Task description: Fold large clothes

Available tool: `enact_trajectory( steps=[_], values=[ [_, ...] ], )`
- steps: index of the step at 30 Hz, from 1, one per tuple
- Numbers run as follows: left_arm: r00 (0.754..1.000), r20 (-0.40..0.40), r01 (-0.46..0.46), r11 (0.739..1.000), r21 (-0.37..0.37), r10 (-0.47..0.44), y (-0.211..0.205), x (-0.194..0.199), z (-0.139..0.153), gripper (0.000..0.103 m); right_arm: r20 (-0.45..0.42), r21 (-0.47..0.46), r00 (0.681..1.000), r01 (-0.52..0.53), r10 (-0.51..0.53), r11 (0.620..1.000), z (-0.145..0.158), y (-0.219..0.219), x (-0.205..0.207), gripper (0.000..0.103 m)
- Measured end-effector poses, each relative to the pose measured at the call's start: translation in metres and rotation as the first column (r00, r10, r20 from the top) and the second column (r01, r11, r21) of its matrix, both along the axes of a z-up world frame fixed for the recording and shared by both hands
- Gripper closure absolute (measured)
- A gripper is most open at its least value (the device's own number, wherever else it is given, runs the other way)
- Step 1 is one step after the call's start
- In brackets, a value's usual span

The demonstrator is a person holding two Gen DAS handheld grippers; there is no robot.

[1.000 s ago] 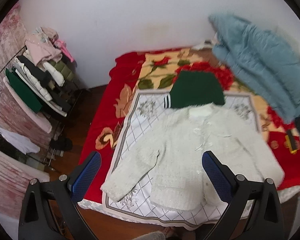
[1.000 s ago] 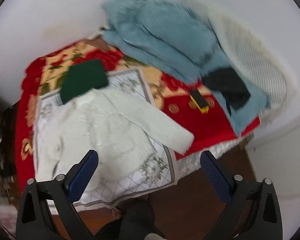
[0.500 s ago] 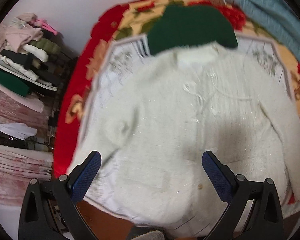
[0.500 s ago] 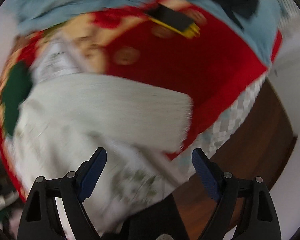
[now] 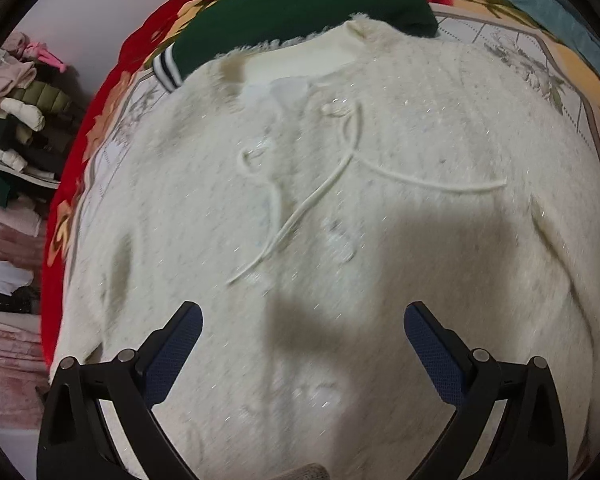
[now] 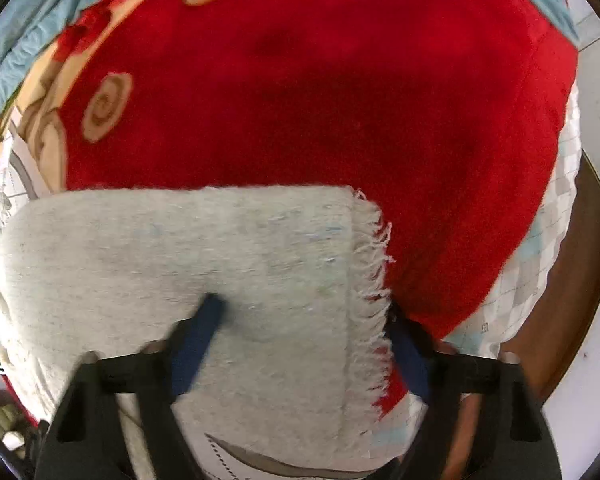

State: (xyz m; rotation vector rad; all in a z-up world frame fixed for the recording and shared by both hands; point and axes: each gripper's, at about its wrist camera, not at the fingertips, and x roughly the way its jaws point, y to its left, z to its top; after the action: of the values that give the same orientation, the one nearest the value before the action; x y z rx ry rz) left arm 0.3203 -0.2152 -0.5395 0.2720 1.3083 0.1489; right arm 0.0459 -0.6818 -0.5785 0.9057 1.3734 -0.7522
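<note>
Cardigan point(image 5: 380, 208), cream, fuzzy knit with glinting threads: lies face-up and spread flat on the quilted mat point(image 5: 532, 56) over the red floral blanket point(image 6: 320, 92), collar toward the folded green garment point(image 5: 300, 4), which touches its neckline. Judged soft, limp and fairly bulky; light for its size, not slippery, liable to sag and stretch if lifted by one point. Loose drawstring point(image 5: 420, 178) trails across the chest and could snag.

Sleeve point(image 6: 220, 248), the wearer's left: stretched sideways onto the blanket, fringed cuff point(image 6: 370, 264) at its end. Best hold, by judgement: the cuff end for folding the sleeve inward, then hem and shoulder together for the body fold.

Left gripper point(image 5: 302, 344): jaws wide apart, empty, hovering close above the lower front of the cardigan, its shadow on the knit.

Right gripper point(image 6: 304, 344): jaws wide, straddling the sleeve end, one blue pad point(image 6: 200, 332) on the knit, the other just past the fringe; not yet closed on it.

Change against half a second ago: both grippers have descended. The cardigan now fills the left view, where bed and clothes rack point(image 5: 16, 120) showed more broadly; the right gripper, then above the sleeve, now brackets the cuff.
</note>
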Motion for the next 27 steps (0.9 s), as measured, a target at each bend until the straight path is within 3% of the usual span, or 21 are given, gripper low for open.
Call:
enact_trajectory(
  steps=[2,10,12,16,19,22,24,25,27],
  values=[
    [1.0,0.006,0.003,1.0,-0.019,-0.002,-0.006,0.006,-0.003,0.0,0.025,-0.001,0.999,-0.026,0.026,1.0,0.011,0.006,0.005,0.089],
    [1.0,0.004,0.002,0.999,-0.046,-0.002,0.013,0.014,0.014,0.0,0.214,-0.062,0.971,-0.097,0.108,0.993,0.107,0.046,0.052,0.091],
    [1.0,0.017,-0.025,0.999,-0.037,0.026,0.032,0.019,0.022,0.0,0.286,-0.073,0.944,-0.153,0.167,0.986,0.143,0.076,0.089,0.091],
    [0.992,0.054,-0.114,0.994,0.0,0.114,0.082,0.031,0.038,0.0,0.38,-0.067,0.878,-0.288,0.292,0.955,0.184,0.138,0.17,0.091],
    [0.973,0.08,-0.22,0.975,0.013,0.219,0.136,0.042,0.046,0.0,0.428,-0.048,0.789,-0.466,0.44,0.883,0.193,0.222,0.249,0.091],
    [0.946,0.097,-0.314,0.949,0.032,0.31,0.189,0.048,0.044,0.0,0.434,-0.044,0.691,-0.625,0.578,0.78,0.177,0.315,0.307,0.091],
    [0.929,0.104,-0.363,0.931,0.048,0.356,0.218,0.044,0.038,0.0,0.405,-0.043,0.598,-0.743,0.691,0.668,0.15,0.397,0.343,0.091],
    [0.923,0.105,-0.377,0.925,0.054,0.37,0.228,0.042,0.036,0.0,0.402,-0.039,0.577,-0.765,0.711,0.643,0.139,0.42,0.345,0.091],
    [0.911,0.098,-0.407,0.911,0.071,0.4,0.254,0.039,0.025,0.0,0.359,-0.024,0.466,-0.861,0.809,0.507,0.095,0.499,0.364,0.091]
  ],
)
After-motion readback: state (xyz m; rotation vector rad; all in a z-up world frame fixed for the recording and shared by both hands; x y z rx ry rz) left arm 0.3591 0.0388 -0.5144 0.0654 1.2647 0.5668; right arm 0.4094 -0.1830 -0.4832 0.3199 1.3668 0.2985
